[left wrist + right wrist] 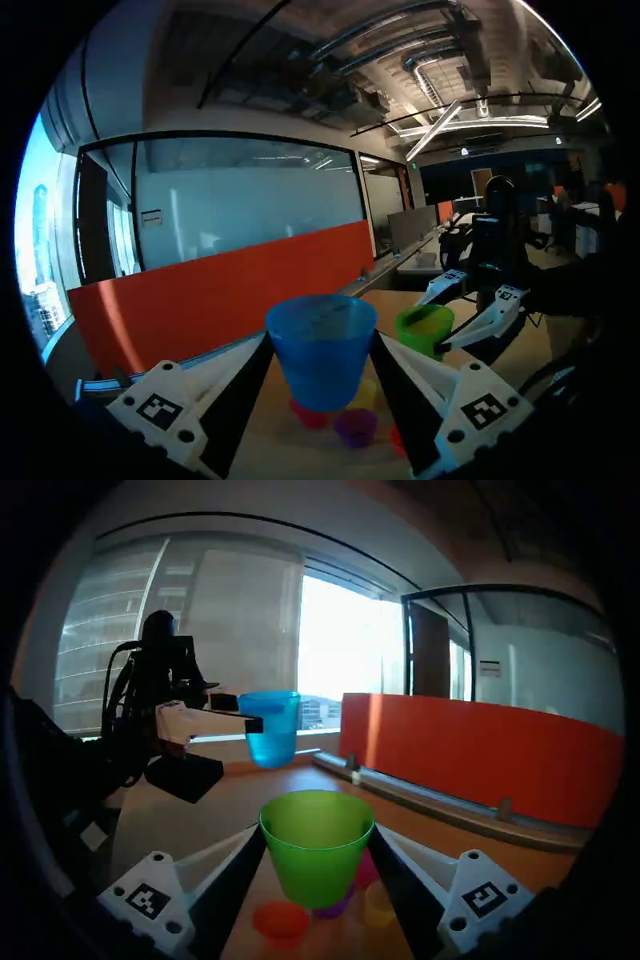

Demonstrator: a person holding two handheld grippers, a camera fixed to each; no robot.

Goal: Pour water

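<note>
Okay: left gripper (322, 346) is clamped on a translucent blue plastic cup (320, 372), tapered, smooth-walled and upright, held above the wooden table (276, 450). Right gripper (318, 838) is clamped on a green cup (318, 868) of the same tapered shape, also upright and off the table. The two cups are near each other but apart. Small red (308, 416), purple (356, 426) and yellow (366, 392) cups sit clustered on the tabletop below. Can't tell whether either held cup has water in it.

The blue cup (322, 352) hides most of a yellow cup (366, 392) and the top of a red cup (308, 416). The green cup (317, 848) covers parts of a purple cup (334, 912) and a pink cup (366, 870). Water in either held cup cannot be told
</note>
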